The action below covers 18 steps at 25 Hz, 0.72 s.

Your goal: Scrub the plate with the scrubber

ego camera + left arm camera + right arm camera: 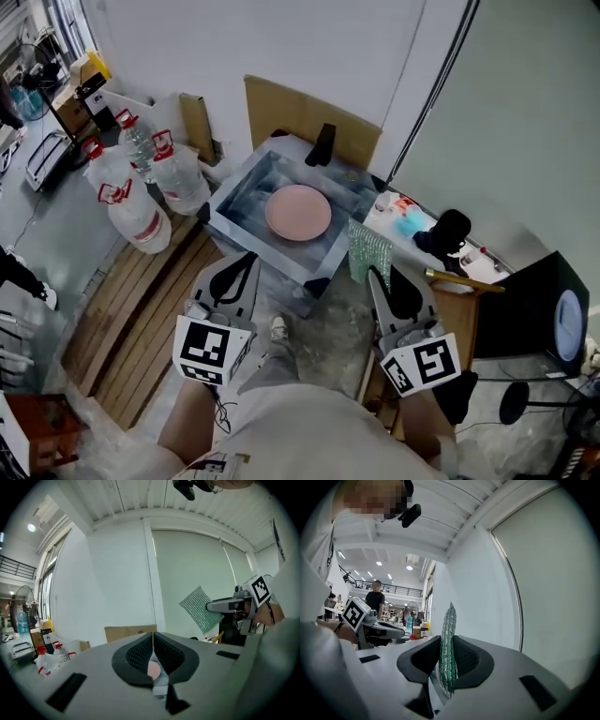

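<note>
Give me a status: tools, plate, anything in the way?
Left tool shut, empty. Right tool shut on green scrubber. Plate flat in basin, both tools short of it. Only basin rim between.

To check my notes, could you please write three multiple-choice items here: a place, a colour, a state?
1. Where is the plate? A. in the basin B. on the wooden planks C. on the desk
2. What colour is the plate? A. white B. pink C. green
3. How is the right gripper? A. open, empty B. shut, empty C. shut on the scrubber
Answers: 1 A, it lies flat inside; 2 B, plainly pink; 3 C, its pads pinch the green mesh.
</note>
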Each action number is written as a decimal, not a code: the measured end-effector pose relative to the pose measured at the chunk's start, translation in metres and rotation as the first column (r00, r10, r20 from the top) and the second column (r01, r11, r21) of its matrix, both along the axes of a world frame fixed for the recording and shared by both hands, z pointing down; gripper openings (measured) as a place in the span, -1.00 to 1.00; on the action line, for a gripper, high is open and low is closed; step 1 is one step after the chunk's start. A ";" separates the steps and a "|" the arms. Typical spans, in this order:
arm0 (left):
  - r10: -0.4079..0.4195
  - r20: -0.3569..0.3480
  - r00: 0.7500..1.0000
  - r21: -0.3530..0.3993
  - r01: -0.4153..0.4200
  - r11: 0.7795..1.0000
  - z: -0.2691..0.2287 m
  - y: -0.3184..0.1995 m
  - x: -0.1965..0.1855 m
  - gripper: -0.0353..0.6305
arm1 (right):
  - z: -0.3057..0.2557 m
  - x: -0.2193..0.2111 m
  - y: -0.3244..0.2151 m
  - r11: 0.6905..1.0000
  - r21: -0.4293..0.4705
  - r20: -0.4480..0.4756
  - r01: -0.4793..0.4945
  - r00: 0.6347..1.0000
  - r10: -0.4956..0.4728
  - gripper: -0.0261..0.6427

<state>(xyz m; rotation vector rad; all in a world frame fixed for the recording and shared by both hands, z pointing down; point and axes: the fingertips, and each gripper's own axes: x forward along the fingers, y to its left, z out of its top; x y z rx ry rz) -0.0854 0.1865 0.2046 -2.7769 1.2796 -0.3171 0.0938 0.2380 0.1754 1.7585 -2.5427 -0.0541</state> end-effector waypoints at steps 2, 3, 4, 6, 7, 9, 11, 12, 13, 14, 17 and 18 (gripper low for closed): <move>0.007 0.007 1.000 -0.028 -0.007 1.000 0.008 -0.032 -0.004 -0.82 | 0.007 -0.005 -0.033 1.000 -0.031 -0.007 -0.002 1.000 0.002 -0.62; 0.010 0.008 1.000 -0.045 -0.010 0.999 0.012 -0.048 -0.005 -0.82 | 0.011 -0.007 -0.050 0.999 -0.046 -0.009 -0.002 1.000 0.002 -0.62; 0.013 0.011 1.000 -0.062 -0.012 0.998 0.017 -0.062 -0.008 -0.82 | 0.015 -0.010 -0.066 0.998 -0.061 -0.012 -0.002 1.000 0.001 -0.62; 0.018 0.017 1.000 -0.097 -0.017 0.995 0.028 -0.092 -0.013 -0.82 | 0.025 -0.017 -0.098 0.996 -0.092 -0.018 0.003 1.000 -0.004 -0.61; 0.022 0.023 0.999 -0.113 -0.019 0.993 0.034 -0.106 -0.015 -0.82 | 0.030 -0.020 -0.114 0.994 -0.109 -0.023 0.005 1.000 -0.007 -0.61; 0.032 0.036 0.999 -0.140 -0.027 0.990 0.047 -0.135 -0.018 -0.82 | 0.044 -0.024 -0.147 0.990 -0.143 -0.033 0.003 0.999 -0.007 -0.61; 0.049 0.049 0.998 -0.165 -0.040 0.985 0.059 -0.160 -0.021 -0.82 | 0.059 -0.027 -0.176 0.984 -0.180 -0.032 -0.005 0.999 -0.001 -0.62; 0.057 0.055 0.997 -0.180 -0.047 0.983 0.066 -0.171 -0.021 -0.82 | 0.067 -0.029 -0.189 0.980 -0.200 -0.024 -0.004 1.000 0.000 -0.62; 0.063 0.059 0.996 -0.196 -0.051 0.979 0.072 -0.182 -0.022 -0.82 | 0.074 -0.031 -0.202 0.975 -0.222 -0.014 -0.002 1.000 -0.001 -0.61; 0.067 0.059 0.996 -0.213 -0.053 0.976 0.079 -0.193 -0.022 -0.82 | 0.082 -0.032 -0.214 0.970 -0.243 -0.005 0.001 1.000 -0.002 -0.61; 0.076 0.056 0.996 -0.262 -0.059 0.963 0.100 -0.224 -0.019 -0.82 | 0.106 -0.032 -0.247 0.953 -0.302 0.004 0.000 1.000 0.001 -0.61; 0.077 0.055 0.995 -0.278 -0.059 0.959 0.107 -0.234 -0.018 -0.82 | 0.114 -0.032 -0.256 0.948 -0.319 0.003 -0.002 1.000 0.003 -0.61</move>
